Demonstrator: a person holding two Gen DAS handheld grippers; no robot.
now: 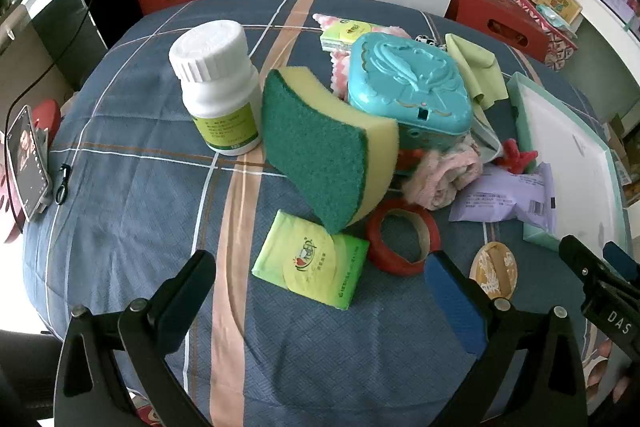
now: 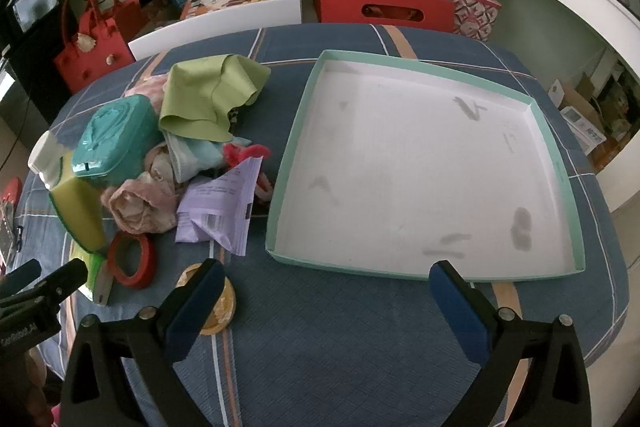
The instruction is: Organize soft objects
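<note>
Left wrist view: left gripper [image 1: 320, 291] spread wide, holding nothing, above green tissue pack [image 1: 311, 265] with logo, characters illegible. Sponge [image 1: 328, 147] leans just beyond, beside white bottle [image 1: 218, 85], label unreadable. "DAS" printed on the right gripper [image 1: 600, 283].

Right wrist view: right gripper [image 2: 326, 301] spread, empty, before tray [image 2: 280, 195]. Purple packet [image 2: 224, 207] bears barcode, small print illegible.

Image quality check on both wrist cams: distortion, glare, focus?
Left wrist view: strong fisheye bending of the table edge, dark corner vignette, sponge and white bottle sharp, soft daylight with no harsh glare. Right wrist view: same barrel distortion bowing the tray walls, its white floor bright but not blown out, grey smudges readable, background slightly soft.
</note>
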